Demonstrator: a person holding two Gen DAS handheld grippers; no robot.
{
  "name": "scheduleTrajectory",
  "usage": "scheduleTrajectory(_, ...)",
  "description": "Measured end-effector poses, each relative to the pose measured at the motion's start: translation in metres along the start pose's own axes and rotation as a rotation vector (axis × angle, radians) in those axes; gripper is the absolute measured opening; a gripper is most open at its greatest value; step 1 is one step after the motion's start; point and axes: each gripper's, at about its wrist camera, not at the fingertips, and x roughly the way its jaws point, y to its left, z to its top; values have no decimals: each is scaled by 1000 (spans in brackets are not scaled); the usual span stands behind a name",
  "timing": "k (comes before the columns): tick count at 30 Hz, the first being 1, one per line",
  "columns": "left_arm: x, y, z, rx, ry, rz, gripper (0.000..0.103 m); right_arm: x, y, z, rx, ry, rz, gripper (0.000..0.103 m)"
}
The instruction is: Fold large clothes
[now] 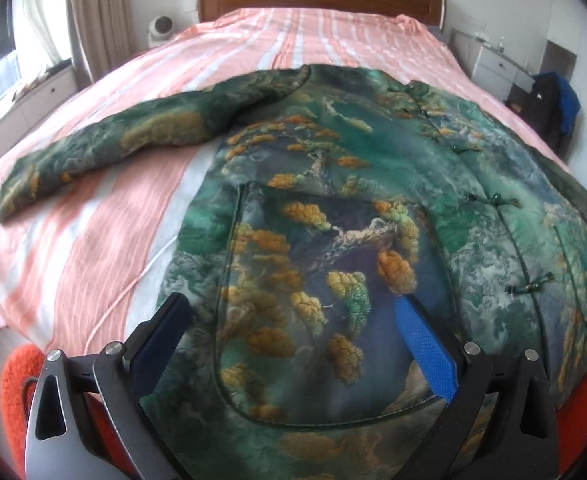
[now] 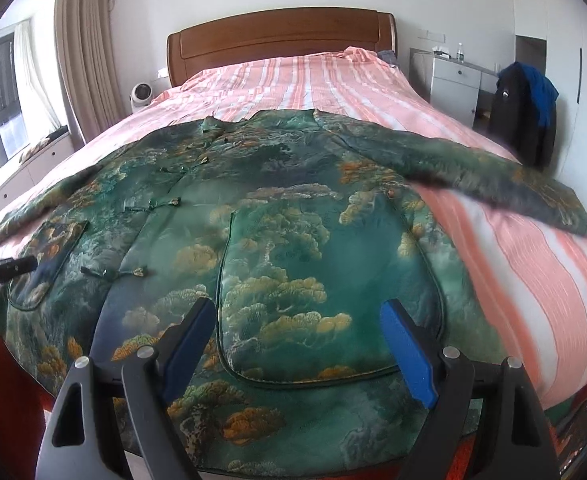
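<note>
Striped pink-and-white bedding covers the bed [image 1: 93,248], which runs away from the cameras to a wooden headboard [image 2: 281,40], with a curtained window on the left and a white cabinet [image 2: 453,80] on the right. Across the near half lies the jacket [image 1: 333,208], a green padded piece with a landscape print, front up and spread flat: collar toward the headboard, hem toward the foot of the bed and hanging a little over its edge. Its long axis from collar to hem runs straight away from both tools, while the 2 sleeves stretch crosswise. Going left to right, the left sleeve [image 1: 105,152] angles out toward the window side, then comes the left hand-held gripper [image 1: 305,328], jaws wide apart and holding nothing, hovering over the left pocket near the hem. The knot-button placket runs up the middle. Next is the right hand-held gripper [image 2: 305,340], also spread open and empty, poised over the right pocket, and last the right sleeve [image 2: 473,168] reaching toward the cabinet side. Each sleeve lies ahead and outward of its own tool, so the left one is nearer the left sleeve and the right one nearer the right. Folding looks not yet begun; a likely first move is bringing a sleeve in across the body.
</note>
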Motion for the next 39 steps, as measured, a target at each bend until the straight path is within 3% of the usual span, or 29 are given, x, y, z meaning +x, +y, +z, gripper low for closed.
scheduleTrajectory(4, -29, -2, 16, -10, -56, -36, 102, -16, -7, 10, 65, 12, 36, 84)
scheduleTrajectory(10, -43, -16, 75, -29, -84, -116, 102, -43, -15, 36, 117, -83, 74, 93)
scheduleTrajectory(14, -13, -35, 112, 17, -111, -51, 102, -29, -25, 38, 157, -52, 45, 93)
scheduleTrajectory(18, 56, -56, 140, 57, -16, -13, 102, -28, -36, 36, 192, -46, 42, 93)
scheduleTrajectory(21, 105, -60, 139, 54, 47, 10, 102, -27, -41, 34, 194, -36, 32, 93)
scheduleTrajectory(23, 150, -61, 125, 66, 169, 34, 103, -26, -44, 31, 207, -28, 34, 93)
scheduleTrajectory(26, 148, -64, 113, 83, 76, 52, 103, -25, -46, 27, 211, -20, 35, 93)
scheduleTrajectory(29, 143, -70, 110, 105, 59, 88, 103, -24, -45, 23, 203, -18, 38, 93)
scheduleTrajectory(39, 144, -66, 107, 91, 52, 66, 103, -18, -46, 31, 169, -12, 36, 93)
